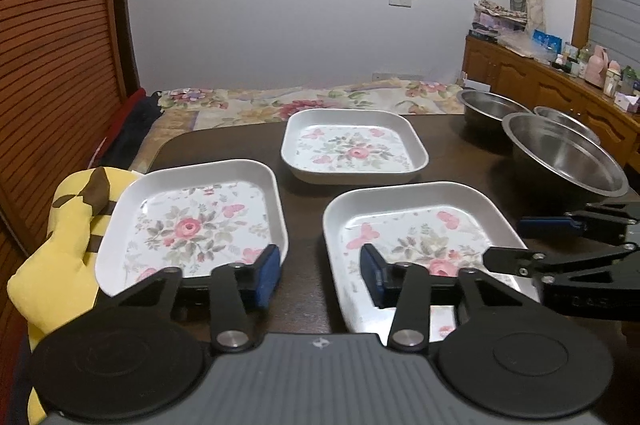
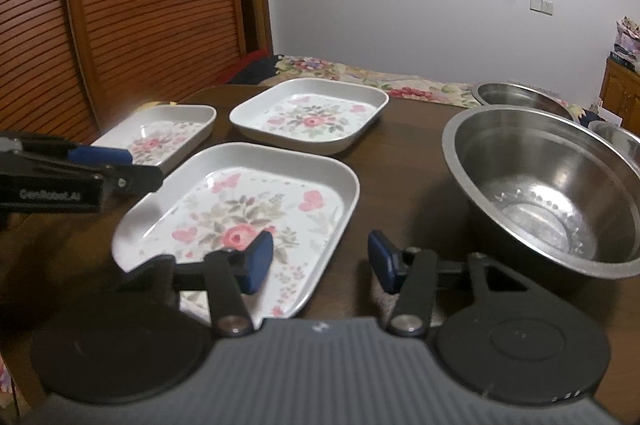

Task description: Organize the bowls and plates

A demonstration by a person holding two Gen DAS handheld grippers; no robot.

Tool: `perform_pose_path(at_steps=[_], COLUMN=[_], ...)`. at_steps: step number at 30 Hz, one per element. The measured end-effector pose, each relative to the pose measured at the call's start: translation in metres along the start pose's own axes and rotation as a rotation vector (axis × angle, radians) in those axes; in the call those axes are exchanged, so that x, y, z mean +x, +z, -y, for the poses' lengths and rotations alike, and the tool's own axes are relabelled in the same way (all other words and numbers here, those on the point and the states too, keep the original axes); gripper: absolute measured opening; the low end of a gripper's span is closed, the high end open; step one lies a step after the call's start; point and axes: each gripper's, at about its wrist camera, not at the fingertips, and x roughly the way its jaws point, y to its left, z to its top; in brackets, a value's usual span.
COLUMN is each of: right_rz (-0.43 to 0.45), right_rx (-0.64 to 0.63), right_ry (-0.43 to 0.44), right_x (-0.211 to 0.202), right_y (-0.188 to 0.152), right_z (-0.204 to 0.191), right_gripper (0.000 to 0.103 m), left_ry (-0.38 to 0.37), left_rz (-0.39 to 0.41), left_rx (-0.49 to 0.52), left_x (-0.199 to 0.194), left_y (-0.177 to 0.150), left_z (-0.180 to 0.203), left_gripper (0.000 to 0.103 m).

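Three white square plates with flower prints lie on the dark table [image 1: 304, 245]: a left plate [image 1: 192, 225], a near right plate [image 1: 412, 241] and a far plate [image 1: 352, 145]. They also show in the right wrist view: the left plate [image 2: 160, 137], the near plate [image 2: 248, 209], the far plate [image 2: 312, 117]. Three steel bowls stand at the right: a big near bowl [image 1: 560, 157] [image 2: 544, 185] and two behind it [image 1: 488, 107] [image 1: 564, 119]. My left gripper [image 1: 320, 275] is open and empty between the two near plates. My right gripper [image 2: 320, 263] is open and empty over the near plate's right edge.
A yellow and brown plush toy [image 1: 68, 245] sits at the table's left edge. A bed with a flowered cover [image 1: 304, 101] lies beyond the table. A wooden louvred door [image 2: 140, 5] stands at the left. A cluttered wooden cabinet [image 1: 560, 85] runs along the right.
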Motion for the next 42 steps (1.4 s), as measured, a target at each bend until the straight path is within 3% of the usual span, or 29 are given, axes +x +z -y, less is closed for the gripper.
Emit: perform_pose_path(at_steps=[9, 18, 22, 30, 42], right_rz=[0.001, -0.019, -0.02, -0.032, -0.003], right_rx=[0.017, 0.042, 0.044, 0.086, 0.08], right_ry=[0.004, 0.018, 0.033, 0.052, 0.064], right_x=[0.003, 0.007, 0.006, 0.001, -0.038], right_y=[0.001, -0.002, -0.002, -0.003, -0.014], right_z=[0.004, 0.007, 0.007, 0.013, 0.005], right_gripper=[0.041, 0.031, 0.022, 0.019, 0.019], left_ry=[-0.035, -0.065, -0.09, -0.099, -0.097], left_rz=[-0.037, -0.083, -0.084, -0.081, -0.045], left_rx=[-0.016, -0.033, -0.06, -0.067, -0.059], left_x=[0.006, 0.017, 0.018, 0.002, -0.042], left_y=[-0.004, -0.011, -0.014, -0.015, -0.027], left_z=[0.003, 0.003, 0.0, 0.004, 0.02], left_gripper=[0.027, 0.022, 0.015, 0.013, 0.013])
